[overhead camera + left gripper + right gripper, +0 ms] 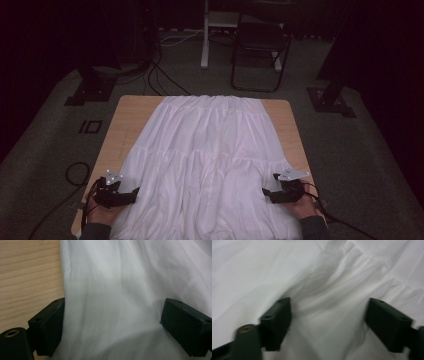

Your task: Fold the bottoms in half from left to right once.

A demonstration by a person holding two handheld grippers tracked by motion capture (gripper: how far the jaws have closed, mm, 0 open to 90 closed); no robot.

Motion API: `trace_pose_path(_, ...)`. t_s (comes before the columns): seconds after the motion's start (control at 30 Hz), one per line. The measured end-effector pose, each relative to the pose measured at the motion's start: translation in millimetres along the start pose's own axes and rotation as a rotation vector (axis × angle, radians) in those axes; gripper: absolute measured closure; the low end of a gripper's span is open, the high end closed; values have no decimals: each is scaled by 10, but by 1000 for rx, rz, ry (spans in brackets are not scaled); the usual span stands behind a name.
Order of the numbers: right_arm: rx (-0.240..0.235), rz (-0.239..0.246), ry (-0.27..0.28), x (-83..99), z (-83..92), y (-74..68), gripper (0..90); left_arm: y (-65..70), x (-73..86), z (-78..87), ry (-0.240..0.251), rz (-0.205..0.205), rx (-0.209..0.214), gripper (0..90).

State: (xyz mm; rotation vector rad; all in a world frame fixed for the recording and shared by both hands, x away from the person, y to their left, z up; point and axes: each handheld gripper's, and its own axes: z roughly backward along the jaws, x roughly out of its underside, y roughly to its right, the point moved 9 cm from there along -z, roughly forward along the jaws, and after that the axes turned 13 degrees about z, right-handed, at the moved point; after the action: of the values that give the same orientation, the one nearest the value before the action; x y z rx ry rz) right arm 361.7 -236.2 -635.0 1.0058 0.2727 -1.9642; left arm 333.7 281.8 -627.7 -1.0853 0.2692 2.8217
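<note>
Both tongs spread wide at the near corners of a white skirt laid flat.

The left tongs (134,194) stand released, jaws straddling the skirt's (205,160) left edge where it meets the bare tabletop (125,115); the right tongs (266,193) are likewise unclenched, with loose folds between the jaws but no pinch. The skirt lies spread lengthwise, waistband at the far end. The step in hand looks like taking hold of the hem; next, each pair should close on cloth before any lift or fold.

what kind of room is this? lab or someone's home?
Likely a lab or recording room: dark carpet with loose cables, stand bases, a folding chair, and one wooden table with a white skirt.
</note>
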Motion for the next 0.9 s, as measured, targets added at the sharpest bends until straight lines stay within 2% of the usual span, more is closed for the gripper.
trace_pose_path(0.07,-26,-20,27,-30,37,-32,355,49,3,34,13,-18,23,222)
trace_pose_path(0.1,-24,-28,43,-53,81,-24,378,81,6,52,21,-32,42,331)
trace_pose_path(0.13,5,-35,62,-81,142,15,375,105,10,64,26,-41,55,424)
trace_pose_path(0.2,79,-87,96,-114,310,145,328,129,10,71,29,-48,76,601)
trace_pose_path(0.23,112,-114,85,-87,363,205,259,131,9,71,29,-50,80,667)
trace_pose_path(0.3,177,-125,30,15,422,283,204,139,7,71,25,-51,98,759)
trace_pose_path(0.37,204,-151,-12,143,456,314,172,159,13,72,20,-57,112,837)
trace_pose_path(0.43,230,-171,-53,260,478,338,133,168,11,72,19,-72,101,853)
trace_pose_path(0.6,242,-216,-89,423,492,386,113,157,3,67,22,-65,103,858)
trace_pose_path(0.7,233,-207,-124,470,439,368,109,161,4,68,25,-77,91,858)
trace_pose_path(0.83,199,-225,-115,459,390,328,105,155,1,69,27,-85,79,860)
trace_pose_path(0.9,195,-216,-101,446,383,318,140,135,-5,73,27,-92,59,862)
